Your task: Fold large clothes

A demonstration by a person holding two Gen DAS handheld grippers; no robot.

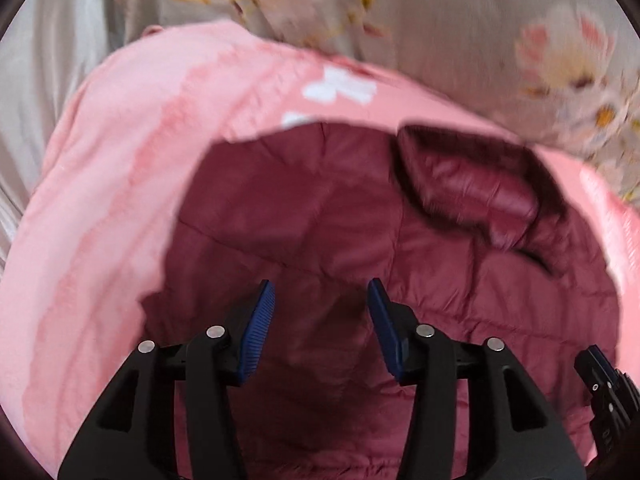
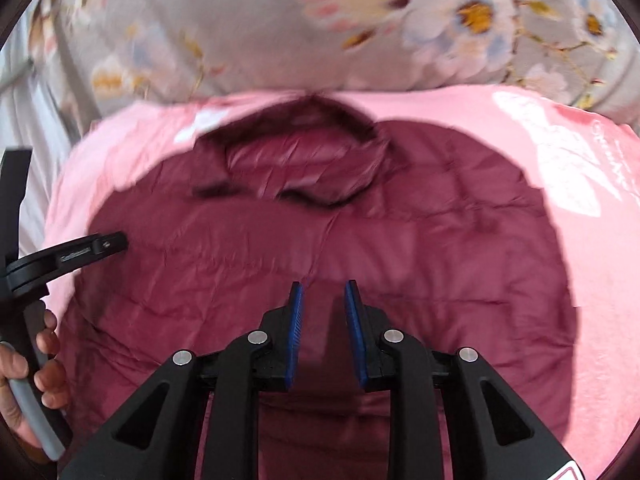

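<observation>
A dark red quilted jacket (image 1: 312,240) lies spread on a pink blanket (image 1: 112,208), its collar (image 1: 476,200) turned toward the far side. My left gripper (image 1: 321,294) hovers over the jacket's body, open, with nothing between its blue pads. In the right wrist view the same jacket (image 2: 400,232) fills the middle, collar (image 2: 296,160) at the top. My right gripper (image 2: 323,294) stands over the jacket with a narrow gap between its pads, open and empty. The left gripper (image 2: 100,246) shows at the left edge, held by a hand (image 2: 44,376).
A grey floral bedsheet (image 2: 240,20) lies beyond the pink blanket (image 2: 560,184). Pale fabric (image 1: 48,80) runs along the left side. The right gripper's body (image 1: 608,392) shows at the lower right of the left wrist view.
</observation>
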